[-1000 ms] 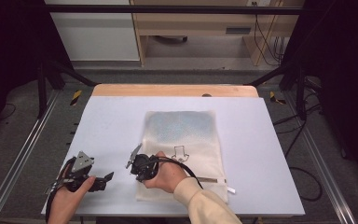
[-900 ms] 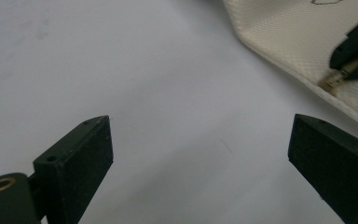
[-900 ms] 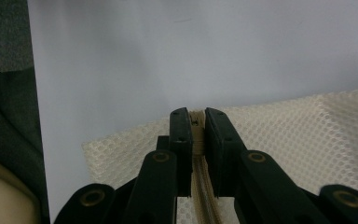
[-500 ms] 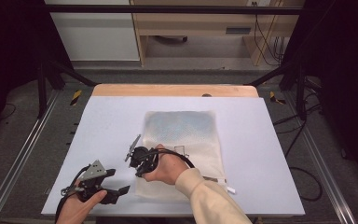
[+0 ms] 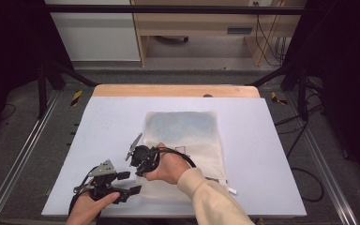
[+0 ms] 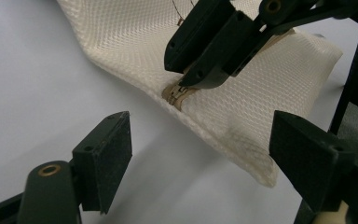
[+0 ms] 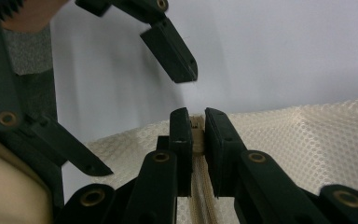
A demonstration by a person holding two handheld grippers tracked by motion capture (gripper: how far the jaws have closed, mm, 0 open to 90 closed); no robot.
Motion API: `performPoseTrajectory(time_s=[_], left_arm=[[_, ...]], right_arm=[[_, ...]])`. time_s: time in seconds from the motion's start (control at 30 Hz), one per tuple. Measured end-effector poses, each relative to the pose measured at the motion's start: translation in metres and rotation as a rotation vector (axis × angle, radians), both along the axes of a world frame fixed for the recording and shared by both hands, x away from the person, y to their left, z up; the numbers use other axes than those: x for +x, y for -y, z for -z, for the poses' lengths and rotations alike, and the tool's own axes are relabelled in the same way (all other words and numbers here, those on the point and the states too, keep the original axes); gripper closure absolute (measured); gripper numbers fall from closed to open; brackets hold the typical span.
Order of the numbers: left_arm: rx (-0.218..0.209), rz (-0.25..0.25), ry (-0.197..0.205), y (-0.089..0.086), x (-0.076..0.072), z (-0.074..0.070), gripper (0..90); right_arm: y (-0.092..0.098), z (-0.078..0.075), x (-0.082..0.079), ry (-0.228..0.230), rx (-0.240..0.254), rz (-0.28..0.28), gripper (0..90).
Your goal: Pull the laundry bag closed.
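A white mesh bag (image 5: 187, 133) lies flat on the white table (image 5: 98, 122), with a faint blue patch inside its far half. My right gripper (image 5: 138, 164) is shut on the tan zipper strip (image 7: 196, 135) at the bag's near-left edge and lifts that edge a little; the same jaws pinch the zipper strip (image 6: 177, 93) in the left gripper view. My left gripper (image 6: 205, 163) stands open just before the bag's near corner (image 6: 265, 172), with nothing between its pads. It sits at the table's front edge (image 5: 129, 183), left of the right hand.
A wooden strip (image 5: 176, 90) runs along the table's far edge. Metal rails (image 5: 23, 154) flank the table, and cables (image 5: 304, 183) lie on the floor at the right. A small white tab (image 5: 230, 190) sticks out at the bag's near right.
My left gripper has moved right along the front edge, up to the bag's near-left corner. The right gripper has stayed shut on the zipper, shifting slightly.
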State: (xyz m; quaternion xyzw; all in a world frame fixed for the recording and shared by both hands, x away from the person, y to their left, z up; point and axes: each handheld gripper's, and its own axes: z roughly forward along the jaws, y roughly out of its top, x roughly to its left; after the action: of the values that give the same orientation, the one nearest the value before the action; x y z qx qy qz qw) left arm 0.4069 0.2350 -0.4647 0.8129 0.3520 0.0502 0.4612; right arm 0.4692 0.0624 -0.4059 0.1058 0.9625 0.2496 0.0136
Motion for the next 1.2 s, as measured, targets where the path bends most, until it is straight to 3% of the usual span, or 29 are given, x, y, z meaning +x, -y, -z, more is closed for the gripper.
performPoseTrajectory(time_s=[0.27, 0.37, 0.47, 1.2], left_arm=[[-0.006, 0.004, -0.015, 0.004, 0.005, 0.004, 24.7], [-0.034, 0.027, -0.028, 0.005, 0.009, 0.006, 32.4], [-0.036, 0.04, -0.024, 0.006, 0.01, 0.006, 38.7], [-0.07, 0.115, -0.062, 0.006, 0.025, 0.01, 51.0]], right_arm=[[0.003, -0.004, -0.001, -0.001, 0.012, 0.002, 81.9], [0.004, -0.005, -0.001, -0.001, 0.011, -0.006, 81.9], [0.005, -0.006, 0.0, 0.001, 0.008, -0.003, 81.9], [0.004, -0.009, 0.0, 0.012, 0.017, -0.002, 81.9]])
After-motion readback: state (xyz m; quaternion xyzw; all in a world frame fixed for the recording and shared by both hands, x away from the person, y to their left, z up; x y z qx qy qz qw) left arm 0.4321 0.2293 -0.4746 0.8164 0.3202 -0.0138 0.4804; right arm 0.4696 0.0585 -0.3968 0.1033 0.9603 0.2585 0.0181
